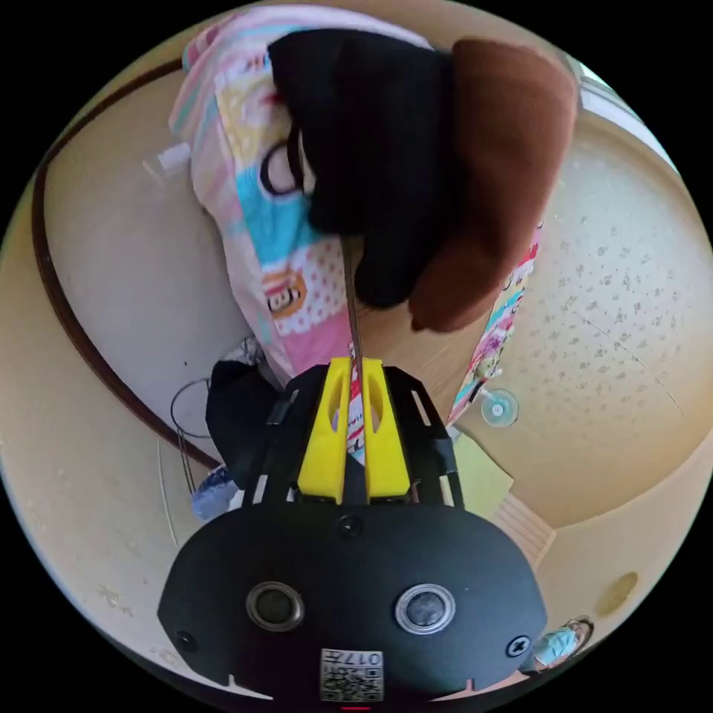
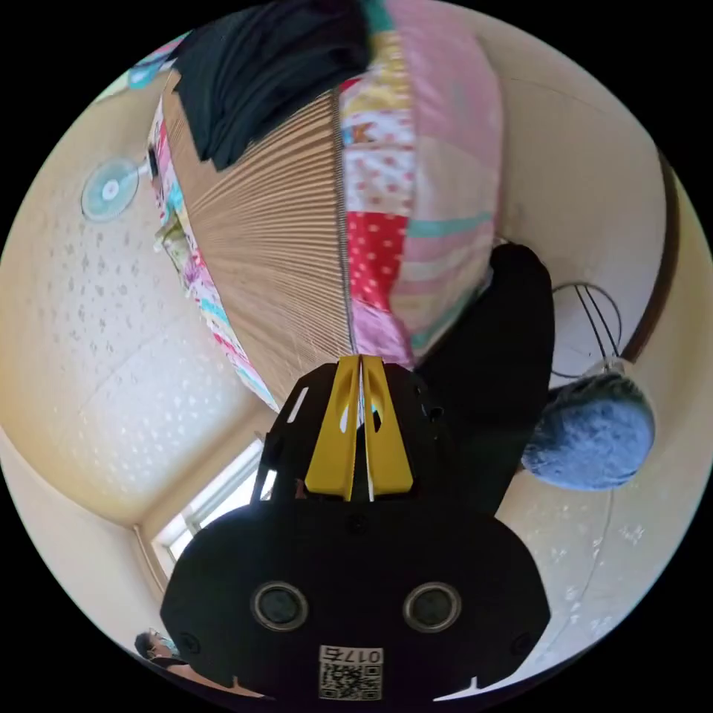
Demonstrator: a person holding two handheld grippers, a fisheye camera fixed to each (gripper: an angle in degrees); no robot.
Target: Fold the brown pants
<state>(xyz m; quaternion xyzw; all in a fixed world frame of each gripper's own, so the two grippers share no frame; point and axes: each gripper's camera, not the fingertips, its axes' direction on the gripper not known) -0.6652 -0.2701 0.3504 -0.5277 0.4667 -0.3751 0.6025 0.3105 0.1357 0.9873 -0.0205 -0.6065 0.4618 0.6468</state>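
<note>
Left gripper view: left gripper (image 1: 355,365) w/ yellow jaws clenched on a thin edge of the brown pants (image 1: 499,186); rest of pants bunch beyond the jaws, next to a black garment (image 1: 371,148), both over the patchwork quilt (image 1: 256,215).

Right gripper view: right gripper (image 2: 360,362) jaws pressed together on a ribbed tan-brown cloth edge (image 2: 275,245), prob. the pants. Quilt (image 2: 427,186) just beside it; black garment (image 2: 260,67) on far side.
</note>
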